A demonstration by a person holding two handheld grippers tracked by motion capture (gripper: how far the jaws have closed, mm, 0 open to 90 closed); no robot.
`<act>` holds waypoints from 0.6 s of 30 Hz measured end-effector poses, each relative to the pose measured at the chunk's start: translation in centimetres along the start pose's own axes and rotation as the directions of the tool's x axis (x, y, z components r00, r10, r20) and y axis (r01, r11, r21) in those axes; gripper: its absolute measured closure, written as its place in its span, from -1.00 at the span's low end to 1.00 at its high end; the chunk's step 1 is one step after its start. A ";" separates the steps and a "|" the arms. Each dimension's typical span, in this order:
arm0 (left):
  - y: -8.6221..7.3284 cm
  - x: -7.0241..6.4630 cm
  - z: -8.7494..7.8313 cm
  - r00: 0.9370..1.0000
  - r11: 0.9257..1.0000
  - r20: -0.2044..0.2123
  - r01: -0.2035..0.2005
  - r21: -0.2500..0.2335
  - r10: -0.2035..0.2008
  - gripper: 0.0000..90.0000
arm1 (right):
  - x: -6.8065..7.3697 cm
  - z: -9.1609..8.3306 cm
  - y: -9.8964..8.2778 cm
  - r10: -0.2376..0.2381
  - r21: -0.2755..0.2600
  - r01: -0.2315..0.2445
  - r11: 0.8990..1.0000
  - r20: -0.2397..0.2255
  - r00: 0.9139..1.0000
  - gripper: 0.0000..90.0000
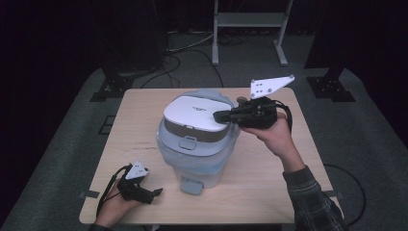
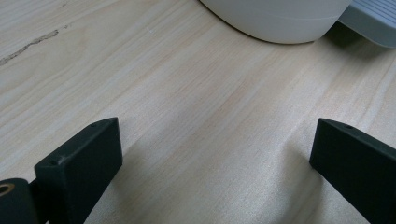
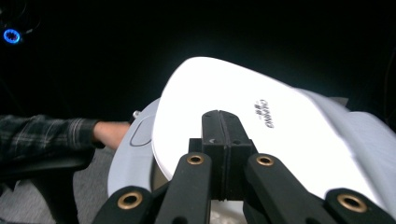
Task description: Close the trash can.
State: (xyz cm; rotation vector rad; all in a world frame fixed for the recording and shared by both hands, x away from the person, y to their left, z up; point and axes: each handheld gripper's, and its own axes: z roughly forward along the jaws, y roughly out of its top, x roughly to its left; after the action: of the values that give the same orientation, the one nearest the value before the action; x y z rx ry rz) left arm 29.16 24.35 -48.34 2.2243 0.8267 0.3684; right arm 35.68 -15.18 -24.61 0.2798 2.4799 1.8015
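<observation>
Fingers of your right gripper (image 1: pixel 222 116) are pressing together with nothing between them, and their tips are lying on the white lid (image 1: pixel 195 111) of the trash can (image 1: pixel 197 159), at the lid's right edge in the high view. In the right gripper view those closed fingers (image 3: pixel 223 140) are reaching over the lid (image 3: pixel 261 121) just beside its small printed logo. You are keeping the lid partly raised, tilting above the grey collar of the can. The can is standing upright near the middle of the desk (image 1: pixel 269 178), with its foot pedal (image 1: pixel 191 185) facing you. Your left gripper (image 1: pixel 156 192) is resting low at the near left corner of the desk, well apart from the can, its fingers (image 2: pixel 79 163) spreading wide and holding nothing.
</observation>
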 end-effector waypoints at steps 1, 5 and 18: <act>0.0 0.0 0.0 1.000 1.000 0.000 0.000 0.000 0.000 -0.97 | 0.2 0.5 0.0 -0.002 0.011 0.002 1.000 -0.010 1.000 0.99; 0.0 0.0 0.0 1.000 1.000 0.000 0.000 0.000 0.000 -0.97 | 0.8 1.8 0.1 -0.010 0.050 0.012 0.999 -0.029 1.000 0.99; 0.0 0.0 0.0 1.000 1.000 0.000 0.000 0.000 0.000 -0.97 | 1.5 3.8 0.9 -0.026 0.147 0.031 0.989 -0.040 0.999 0.99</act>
State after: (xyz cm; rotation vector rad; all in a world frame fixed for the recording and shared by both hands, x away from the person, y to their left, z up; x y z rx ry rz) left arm 29.16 24.35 -48.34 2.2241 0.8270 0.3682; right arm 34.88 -11.03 -24.88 0.2183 2.6341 1.6308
